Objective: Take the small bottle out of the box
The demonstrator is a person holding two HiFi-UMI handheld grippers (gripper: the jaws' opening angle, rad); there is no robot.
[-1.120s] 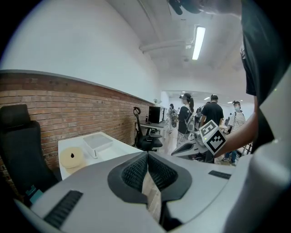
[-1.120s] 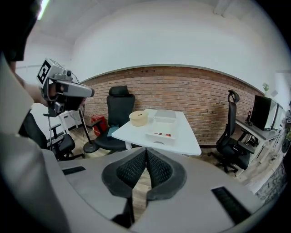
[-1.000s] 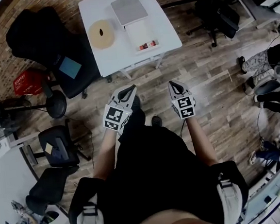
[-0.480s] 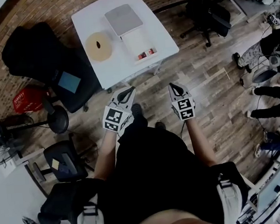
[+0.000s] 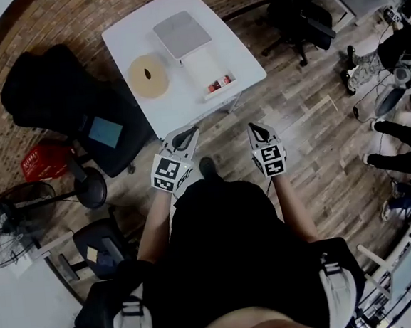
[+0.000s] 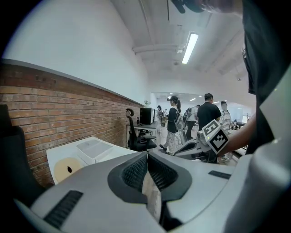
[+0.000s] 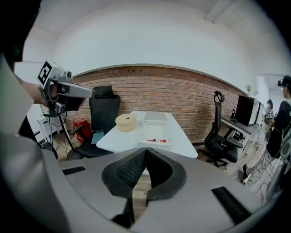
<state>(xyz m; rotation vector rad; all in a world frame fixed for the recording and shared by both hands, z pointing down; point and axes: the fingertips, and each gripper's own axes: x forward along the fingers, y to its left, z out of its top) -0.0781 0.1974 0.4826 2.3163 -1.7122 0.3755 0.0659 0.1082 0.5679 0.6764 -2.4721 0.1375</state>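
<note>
A white table (image 5: 143, 101) stands ahead of me on the wooden floor. On it lies an open white box (image 5: 207, 65) with its grey lid (image 5: 181, 35) at the far end. Small red and dark items (image 5: 220, 84) sit at the box's near end; which one is the small bottle I cannot tell. The box (image 7: 155, 136) also shows in the right gripper view. My left gripper (image 5: 188, 131) and right gripper (image 5: 254, 127) hang side by side short of the table, both shut and empty. The shut pads show at the left gripper (image 6: 147, 157) and the right gripper (image 7: 145, 152).
A tan tape roll (image 5: 148, 76) lies left of the box. Black office chairs (image 5: 64, 100) and a red basket (image 5: 39, 159) crowd the left side, with a fan (image 5: 11, 227) beyond. Another chair (image 5: 307, 15) stands at the right, and people (image 5: 404, 142) stand further right.
The table has drawn nearer to both grippers as I step toward it. Both grippers stay shut in the same pose.
</note>
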